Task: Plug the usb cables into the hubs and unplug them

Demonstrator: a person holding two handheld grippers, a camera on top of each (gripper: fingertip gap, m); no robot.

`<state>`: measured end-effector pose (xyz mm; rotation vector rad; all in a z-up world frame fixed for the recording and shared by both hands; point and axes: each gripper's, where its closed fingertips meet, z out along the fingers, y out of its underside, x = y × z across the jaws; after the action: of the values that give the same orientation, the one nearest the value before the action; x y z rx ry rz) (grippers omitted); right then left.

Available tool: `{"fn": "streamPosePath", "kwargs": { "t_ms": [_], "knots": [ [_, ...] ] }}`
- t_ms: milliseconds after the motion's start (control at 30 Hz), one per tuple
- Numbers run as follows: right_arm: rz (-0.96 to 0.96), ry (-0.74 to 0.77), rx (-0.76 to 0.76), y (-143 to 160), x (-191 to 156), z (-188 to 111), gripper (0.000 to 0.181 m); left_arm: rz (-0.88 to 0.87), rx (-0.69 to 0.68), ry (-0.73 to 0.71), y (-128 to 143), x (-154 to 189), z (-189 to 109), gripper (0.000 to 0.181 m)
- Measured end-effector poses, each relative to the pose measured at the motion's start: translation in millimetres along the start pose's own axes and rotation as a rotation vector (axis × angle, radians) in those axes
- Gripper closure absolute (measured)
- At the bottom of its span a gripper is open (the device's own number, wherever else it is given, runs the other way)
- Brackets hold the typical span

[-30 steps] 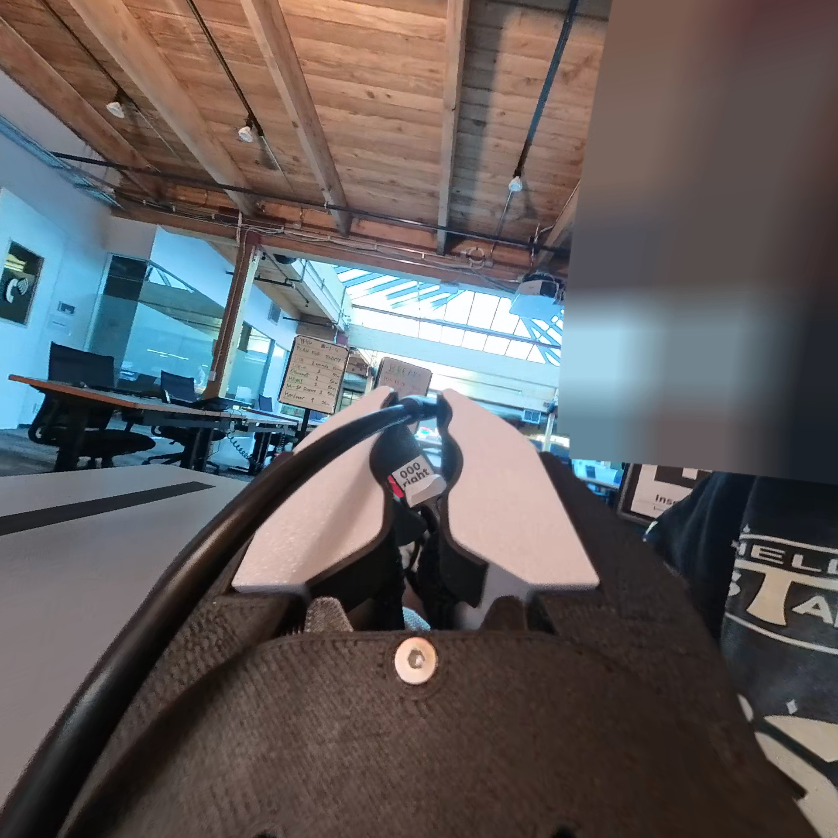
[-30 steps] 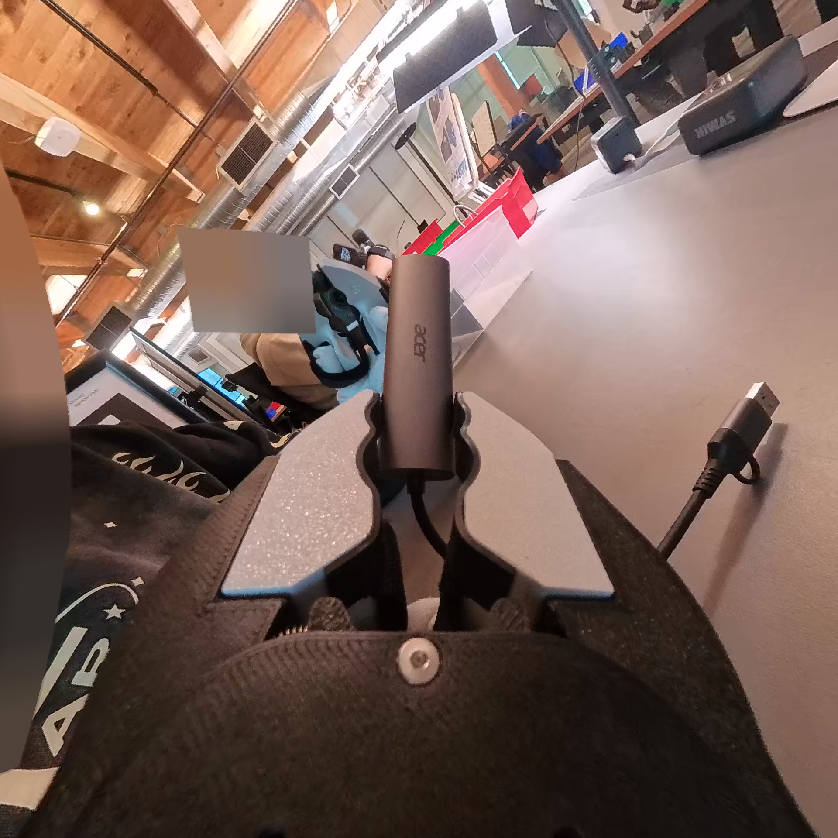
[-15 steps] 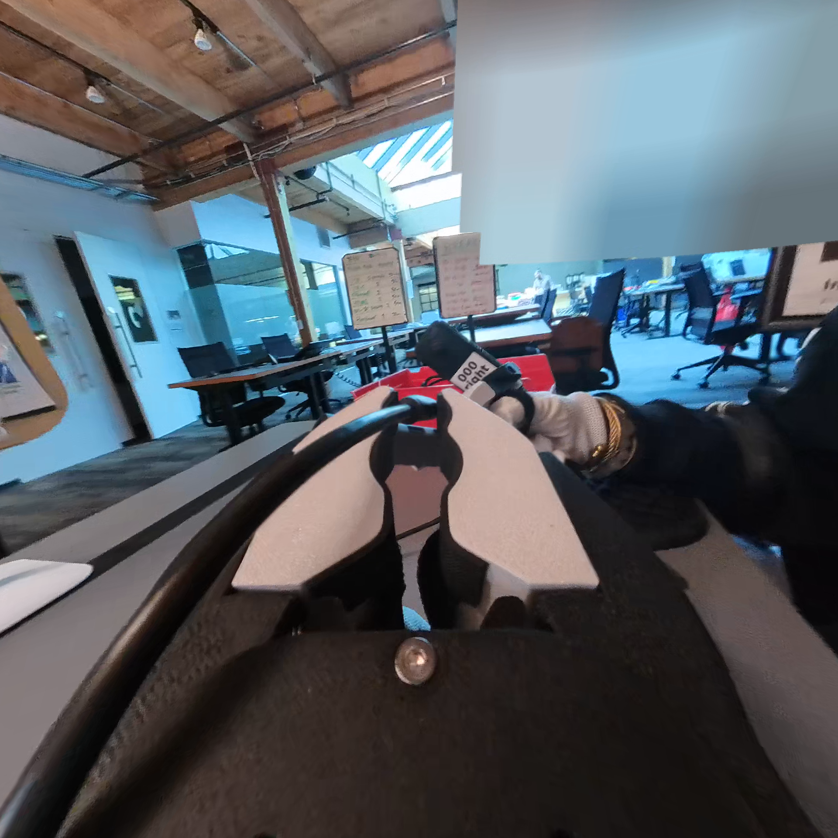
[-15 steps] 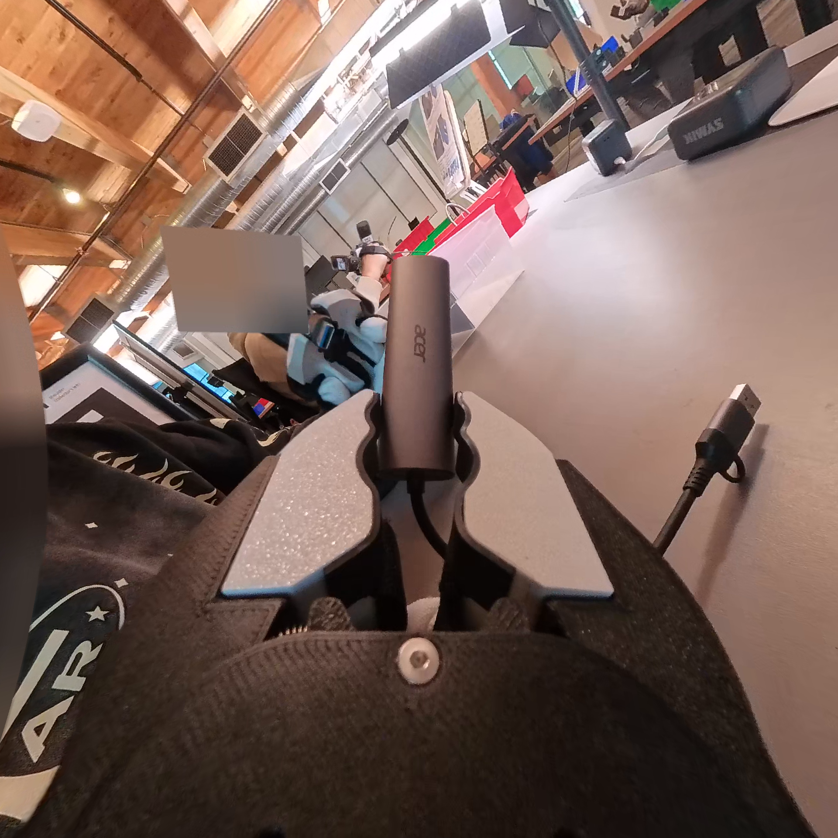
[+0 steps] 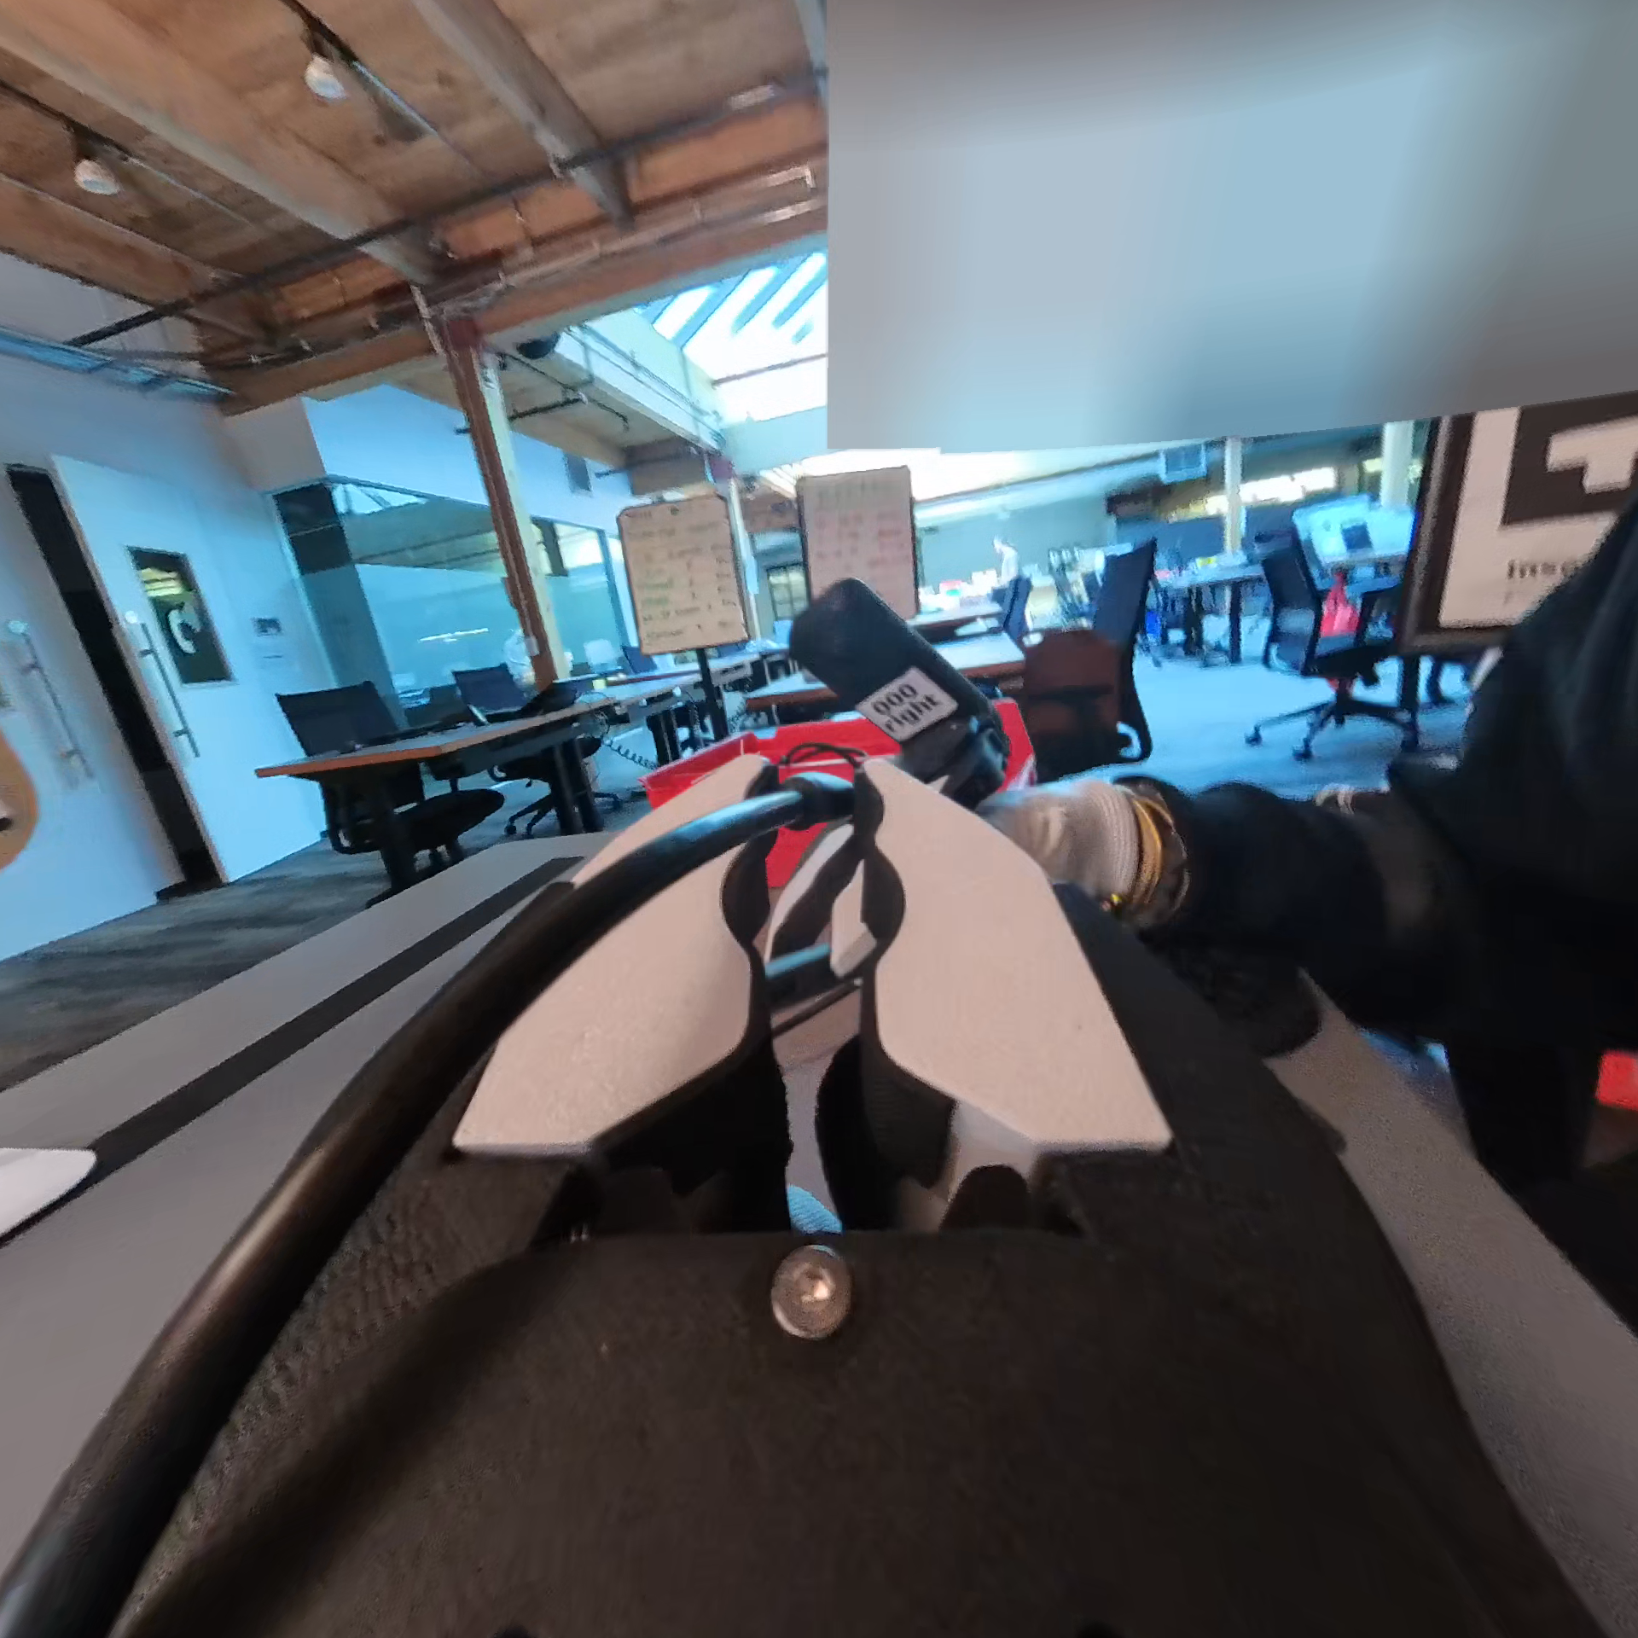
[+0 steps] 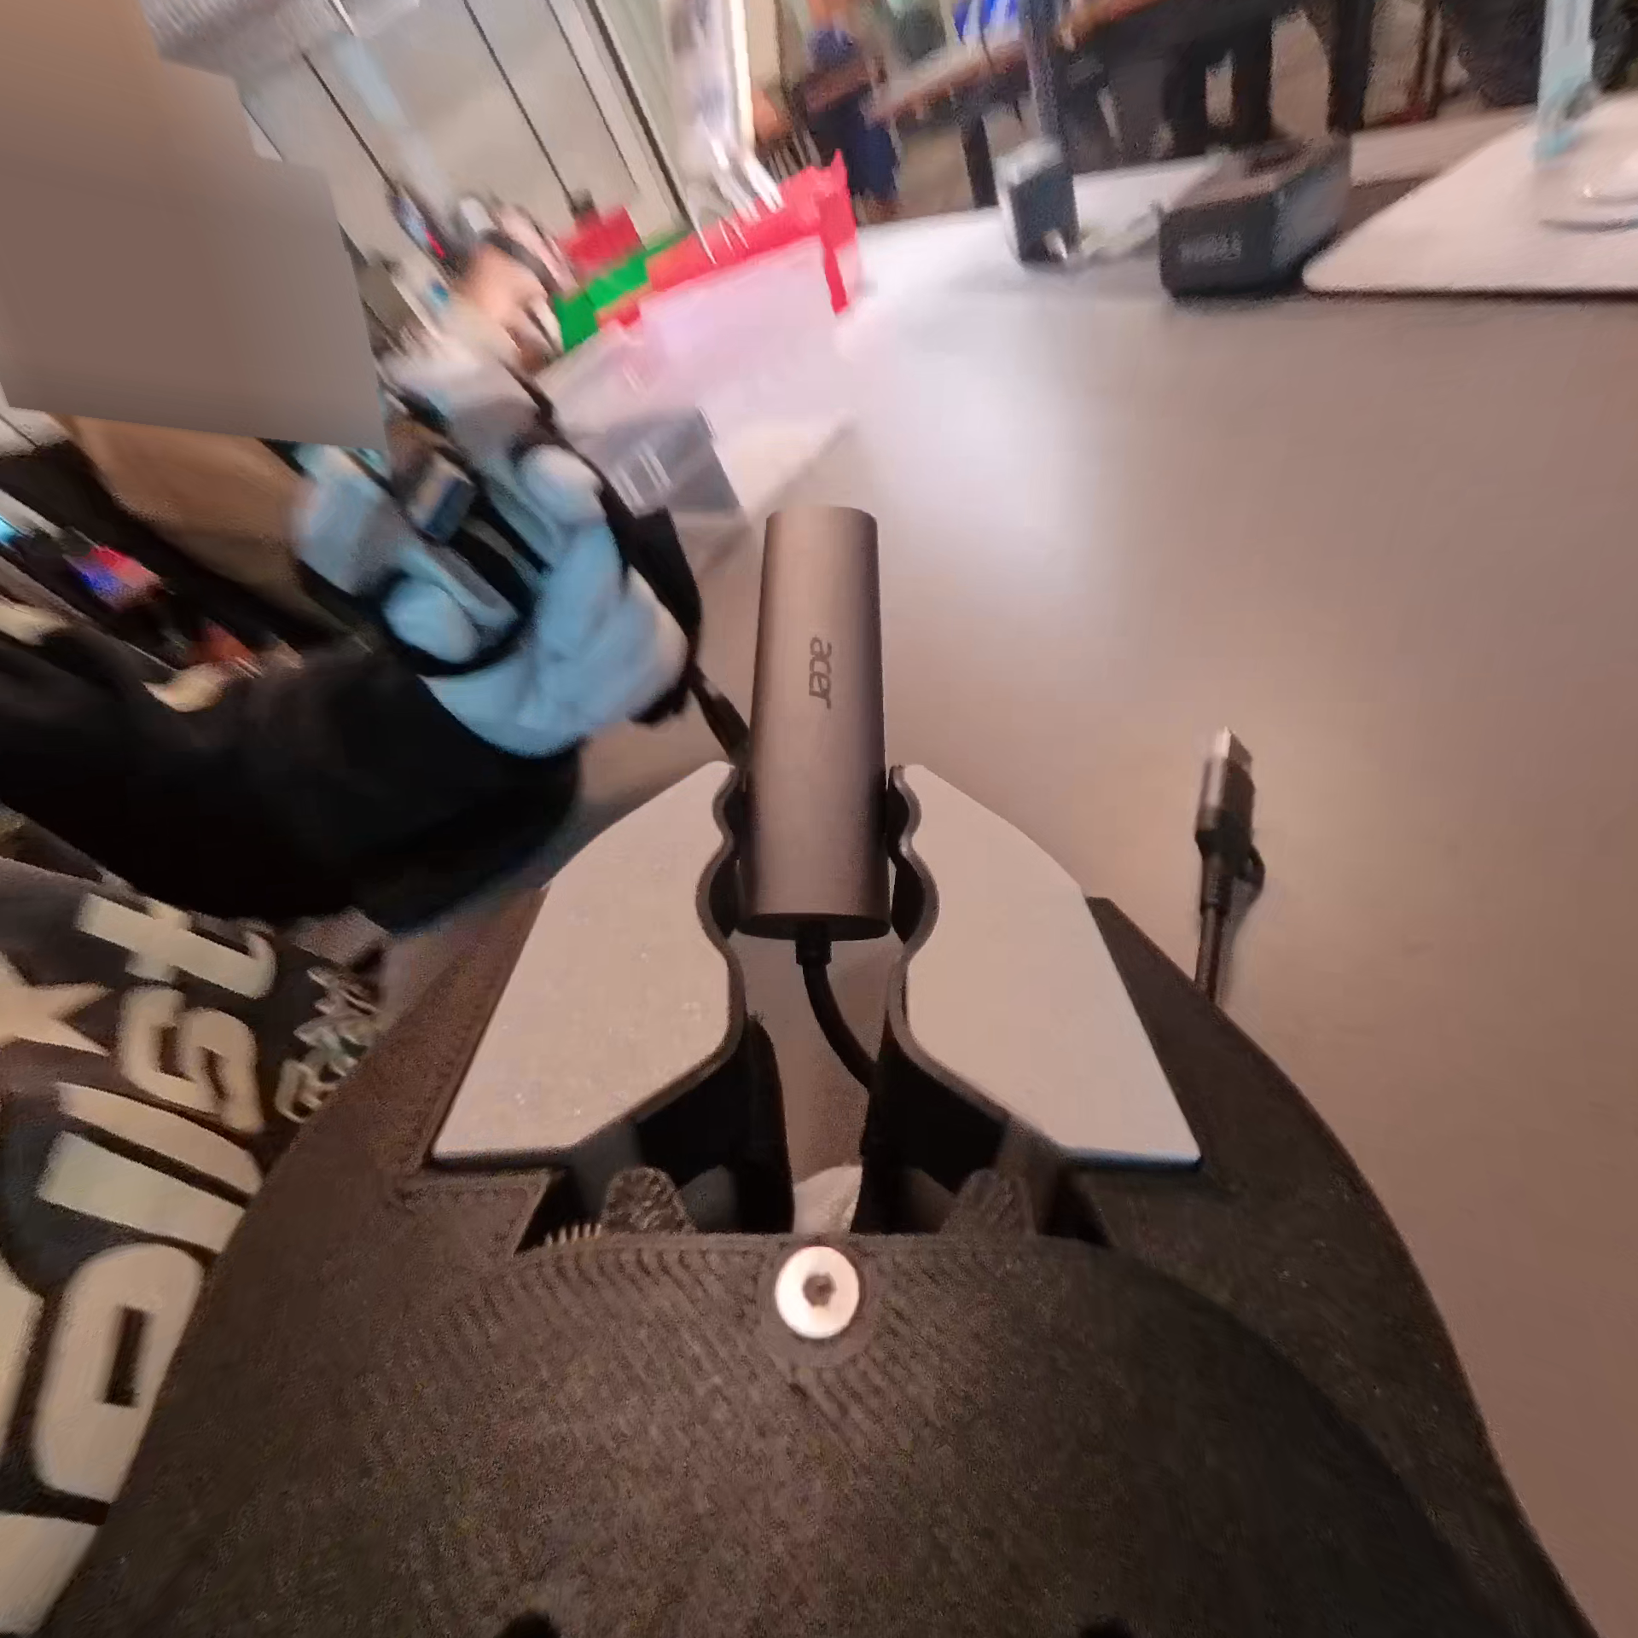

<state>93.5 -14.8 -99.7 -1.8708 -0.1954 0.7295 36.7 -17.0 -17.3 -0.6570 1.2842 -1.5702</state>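
The right gripper point(image 6: 814, 789) clenched the grey hub point(image 6: 815, 727) upright above the table point(image 6: 1241, 532), its own plug point(image 6: 1228, 789) lying just beside. The left gripper point(image 5: 815, 798) was closed on a black cable point(image 5: 567, 904) near its connector. Motion blur suggested fast movement; misalignment at the port could jam the plug or twist the hub loose.

hand-held gripper point(image 6: 811, 798): grey fingers | black textured body | silver screw | black sleeve
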Motion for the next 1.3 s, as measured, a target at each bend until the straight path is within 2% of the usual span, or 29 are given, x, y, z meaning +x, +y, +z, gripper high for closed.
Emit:
{"fn": "streamPosePath", "kwargs": {
  "t_ms": [100,133,200,267,300,400,500,633,700,767,867,933,967,1033,1100,1167,1300],
  "knots": [
    [-0.037,0.017,-0.203,31,1,12,0.150,0.046,-0.011,0.072,2,14,3,0.166],
    [-0.043,-0.016,-0.193,29,-5,14,0.150,0.051,-0.007,0.092,1,18,4,0.166],
    [-0.017,-0.148,-0.007,1,-26,9,0.139,0.054,0.001,0.112,-1,21,3,0.166],
    [0.066,-0.391,0.197,-30,-56,-9,0.138,0.063,0.012,0.140,-2,25,3,0.166],
    [0.131,-0.505,0.253,-38,-68,-17,0.142,0.072,0.008,0.157,-1,28,3,0.166],
    [0.268,-0.657,0.161,-29,-85,-12,0.137,0.118,-0.024,0.172,5,34,6,0.166],
    [0.246,-0.723,0.126,-24,-102,-8,0.153,0.151,-0.058,0.187,13,39,9,0.166],
    [0.182,-0.658,0.139,-23,-99,-4,0.171,0.167,-0.081,0.197,17,42,10,0.166],
    [0.018,-0.565,0.170,-24,-95,-4,0.171,0.105,-0.094,0.196,18,40,10,0.164],
    [-0.289,-0.378,0.217,-26,-90,-2,0.172,-0.031,-0.093,0.226,17,39,10,0.154],
    [-1.012,-0.013,0.319,-30,-91,-5,0.172,-0.308,-0.067,0.313,12,40,9,0.143],
    [-1.434,0.207,0.306,-24,-91,-1,0.172,-0.444,-0.061,0.368,9,42,8,0.141],
    [-1.562,0.295,0.296,-23,-90,1,0.172,-0.486,-0.070,0.379,11,41,7,0.141],
    [-1.678,0.373,0.308,-25,-94,0,0.172,-0.523,-0.073,0.416,9,43,6,0.147],
    [-1.694,0.425,0.377,-34,-98,-8,0.172,-0.515,-0.095,0.439,10,47,5,0.152],
    [-1.683,0.397,0.406,-35,-102,-11,0.172,-0.503,-0.109,0.452,11,50,5,0.155],
    [-1.743,0.374,0.348,-25,-102,-4,0.172,-0.545,-0.129,0.488,13,55,5,0.158]
  ]
}}
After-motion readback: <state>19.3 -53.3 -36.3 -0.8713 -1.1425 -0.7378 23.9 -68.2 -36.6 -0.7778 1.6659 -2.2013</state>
